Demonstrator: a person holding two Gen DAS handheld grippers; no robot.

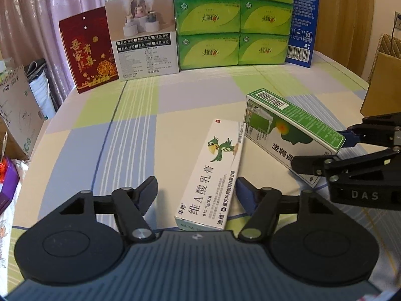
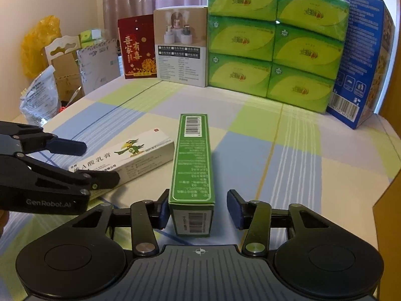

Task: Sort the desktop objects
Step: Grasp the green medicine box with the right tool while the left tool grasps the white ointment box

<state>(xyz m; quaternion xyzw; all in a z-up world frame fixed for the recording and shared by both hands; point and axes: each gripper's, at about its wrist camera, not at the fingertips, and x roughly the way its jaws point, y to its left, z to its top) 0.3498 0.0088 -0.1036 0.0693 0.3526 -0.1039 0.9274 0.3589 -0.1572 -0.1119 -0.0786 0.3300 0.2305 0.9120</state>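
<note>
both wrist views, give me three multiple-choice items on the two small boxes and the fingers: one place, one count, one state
1. The white rectangular carton with the green parrot lies where?
A. between the left gripper's fingers
B. atop the tissue packs
C. off the table

2. How many green tissue packs show fully in the right wrist view?
A. three
B. six
C. nine

3. The right gripper around the green rectangular carton is:
A. open, a gap on one side
B. clamped shut
C. lifting it

Key: A, fingers flank it; B, two columns of three; A, gap visible.
</note>
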